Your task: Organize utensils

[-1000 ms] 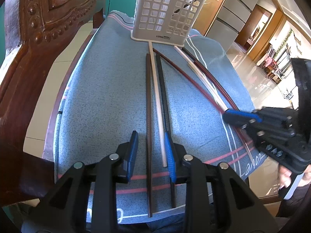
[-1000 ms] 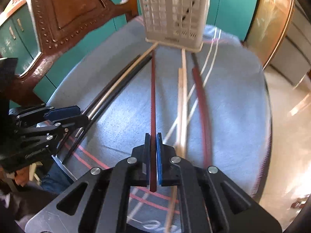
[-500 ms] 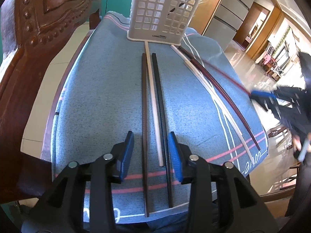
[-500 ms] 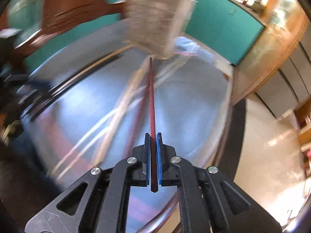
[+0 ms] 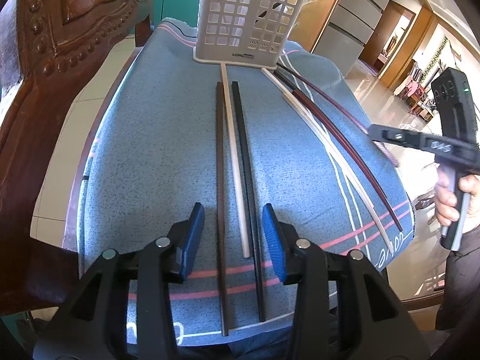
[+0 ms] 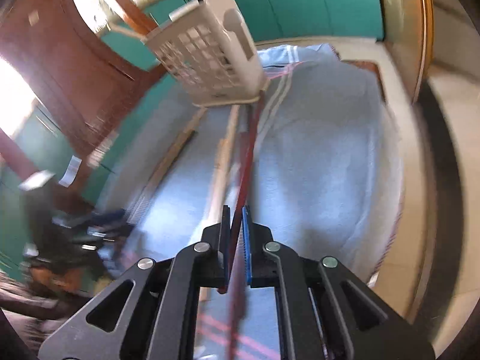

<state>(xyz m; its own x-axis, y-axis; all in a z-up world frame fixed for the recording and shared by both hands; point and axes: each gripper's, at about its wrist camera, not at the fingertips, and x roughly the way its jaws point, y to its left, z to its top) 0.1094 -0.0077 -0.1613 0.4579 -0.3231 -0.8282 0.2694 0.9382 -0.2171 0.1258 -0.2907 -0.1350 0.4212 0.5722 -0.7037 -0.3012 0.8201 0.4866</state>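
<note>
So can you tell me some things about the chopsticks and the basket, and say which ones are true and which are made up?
1. The right gripper is squeezing a dark red chopstick. True.
2. The white basket is lying flat on its side. False: it stands upright at the far end of the blue cloth.
3. Three chopsticks lie between the fingers of the left gripper. True: two dark ones and a pale chopstick, none of them pinched, and the jaws are opening.
4. The cloth under the chopsticks is green. False: it is blue with pink and white stripes.
5. All the chopsticks are already in the basket. False: several lie on the cloth.
</note>
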